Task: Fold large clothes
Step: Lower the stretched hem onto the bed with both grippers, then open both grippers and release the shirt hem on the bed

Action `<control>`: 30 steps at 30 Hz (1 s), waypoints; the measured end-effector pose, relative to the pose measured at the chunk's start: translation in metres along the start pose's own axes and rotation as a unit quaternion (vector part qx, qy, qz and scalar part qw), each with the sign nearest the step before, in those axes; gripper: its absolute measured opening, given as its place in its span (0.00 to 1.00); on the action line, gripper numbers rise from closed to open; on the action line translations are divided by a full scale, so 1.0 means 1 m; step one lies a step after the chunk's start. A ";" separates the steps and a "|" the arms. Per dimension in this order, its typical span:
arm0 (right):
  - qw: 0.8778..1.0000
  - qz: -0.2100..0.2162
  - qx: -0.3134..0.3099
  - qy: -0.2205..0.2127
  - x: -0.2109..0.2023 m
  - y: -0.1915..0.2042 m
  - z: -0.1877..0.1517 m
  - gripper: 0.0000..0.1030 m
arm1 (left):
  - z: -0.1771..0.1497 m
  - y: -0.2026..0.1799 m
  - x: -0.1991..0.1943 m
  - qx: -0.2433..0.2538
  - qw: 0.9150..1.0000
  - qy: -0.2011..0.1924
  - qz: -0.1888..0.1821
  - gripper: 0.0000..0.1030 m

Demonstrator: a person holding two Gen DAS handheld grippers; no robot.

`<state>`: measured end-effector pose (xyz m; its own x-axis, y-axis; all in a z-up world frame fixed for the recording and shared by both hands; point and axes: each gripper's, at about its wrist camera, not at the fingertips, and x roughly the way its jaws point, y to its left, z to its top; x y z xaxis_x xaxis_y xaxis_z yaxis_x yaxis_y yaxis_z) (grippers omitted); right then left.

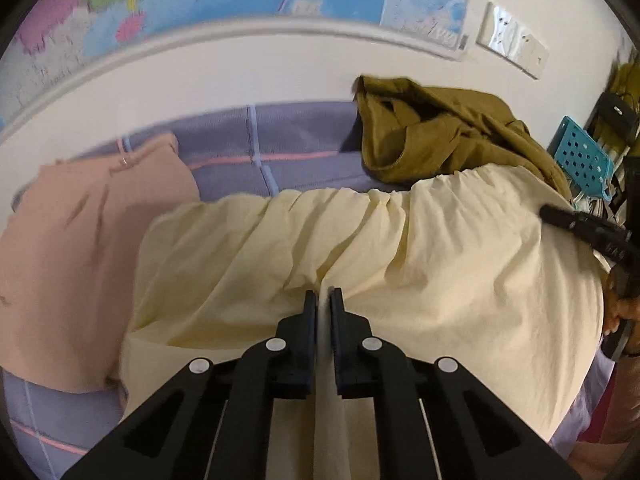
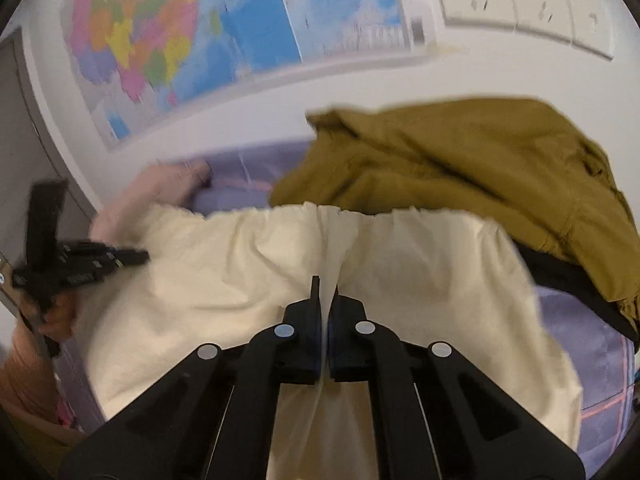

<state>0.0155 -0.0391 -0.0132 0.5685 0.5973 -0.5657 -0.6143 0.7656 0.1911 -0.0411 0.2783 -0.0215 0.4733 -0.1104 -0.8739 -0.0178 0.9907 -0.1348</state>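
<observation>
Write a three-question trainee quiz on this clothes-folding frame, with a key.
1. True or false: the left claw is shut on the cream garment.
2. Which garment lies behind the cream one, against the wall? A pink; B olive; C black.
3. What hangs on the wall above the bed?

Key
1. True; the right claw pinches it too.
2. B, the olive jacket.
3. A coloured map.

Nothing readable here: the wall map [image 2: 224,32] across the top of both views carries print, but it's blurred past reading, and no label or brand shows anywhere else.
</observation>
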 end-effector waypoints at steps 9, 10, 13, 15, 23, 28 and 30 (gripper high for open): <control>0.999 0.016 0.026 0.027 0.006 -0.015 -0.011 0.49 | -0.018 -0.004 -0.010 0.010 0.999 -0.033 0.020 0.26; 0.999 0.018 0.030 0.015 -0.003 -0.017 -0.011 0.55 | -0.021 -0.005 -0.013 0.014 0.999 -0.038 0.026 0.30; 0.999 0.038 0.037 -0.009 -0.026 -0.025 -0.013 0.54 | -0.026 -0.008 -0.021 0.021 0.998 -0.050 0.033 0.37; 0.998 0.036 0.048 -0.015 -0.035 -0.034 -0.015 0.54 | -0.028 -0.009 -0.025 0.023 0.998 -0.056 0.035 0.39; 0.991 0.015 0.131 0.022 -0.009 -0.104 -0.039 0.02 | -0.037 0.019 -0.013 -0.004 0.998 -0.055 0.007 0.44; 0.990 0.017 0.141 0.025 -0.008 -0.106 -0.041 0.09 | -0.041 0.027 -0.007 -0.001 0.998 -0.063 -0.008 0.48; 0.992 -0.001 0.126 0.011 -0.023 -0.096 -0.039 0.28 | -0.044 0.024 -0.012 0.002 0.998 -0.067 -0.001 0.48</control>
<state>0.0396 -0.1354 -0.0499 0.5561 0.5918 -0.5836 -0.4542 0.8044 0.3829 -0.0854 0.3000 -0.0349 0.5865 -0.1020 -0.8035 -0.0129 0.9907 -0.1352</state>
